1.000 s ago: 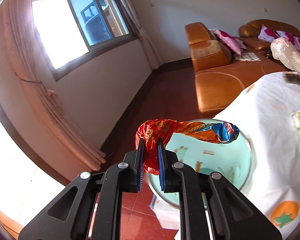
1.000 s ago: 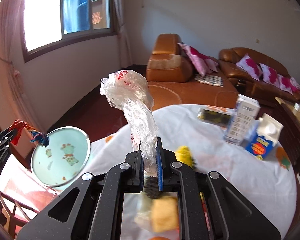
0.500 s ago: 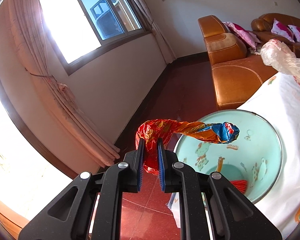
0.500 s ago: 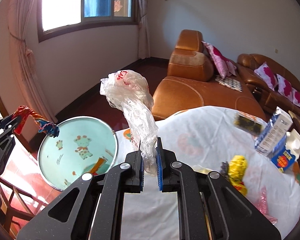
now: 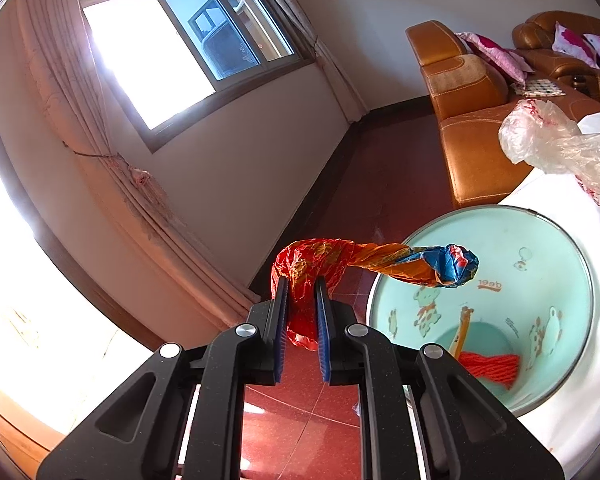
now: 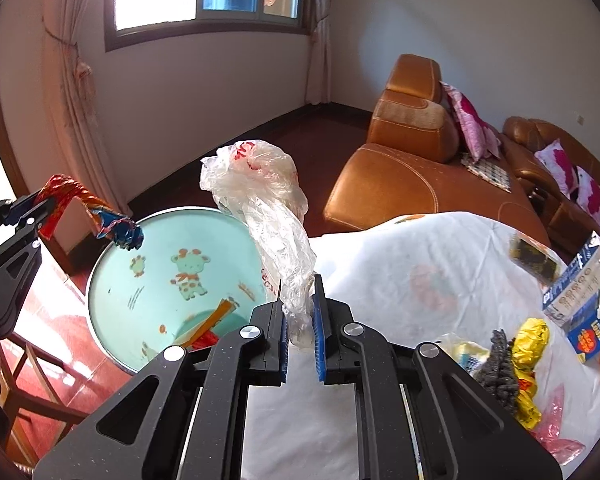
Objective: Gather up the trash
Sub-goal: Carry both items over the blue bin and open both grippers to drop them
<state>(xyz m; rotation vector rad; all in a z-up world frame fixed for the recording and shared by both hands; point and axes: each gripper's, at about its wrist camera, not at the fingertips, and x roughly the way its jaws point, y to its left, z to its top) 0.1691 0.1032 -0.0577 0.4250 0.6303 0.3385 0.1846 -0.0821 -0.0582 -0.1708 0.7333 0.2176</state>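
Observation:
My left gripper (image 5: 301, 280) is shut on a twisted red, orange and blue foil wrapper (image 5: 372, 260); the wrapper's blue tip hangs over the rim of a pale green bin (image 5: 540, 272) printed with cartoon animals. In the right wrist view the same left gripper (image 6: 50, 200) holds the wrapper (image 6: 100, 212) at the bin's (image 6: 148, 280) left rim. My right gripper (image 6: 298, 280) is shut on a crumpled clear plastic bag (image 6: 264, 200) that stands up above the bin's right edge. The bag (image 5: 556, 148) also shows at the right of the left wrist view. Red and orange scraps lie at the bin's bottom.
A table under a white printed cloth (image 6: 420, 280) sits right of the bin, carrying a blue-and-white carton (image 6: 580, 280), a yellow wrapper (image 6: 532, 344), a grey scrubber (image 6: 500, 368) and pink plastic (image 6: 560, 440). Orange leather sofas (image 6: 412, 152) stand behind. A wooden stool (image 6: 32, 392) stands beside the bin on the red floor.
Both grippers have come nearer the bin and point further down into it. The right gripper carried the plastic bag leftward from over the table to the bin's edge. Both grips are unchanged.

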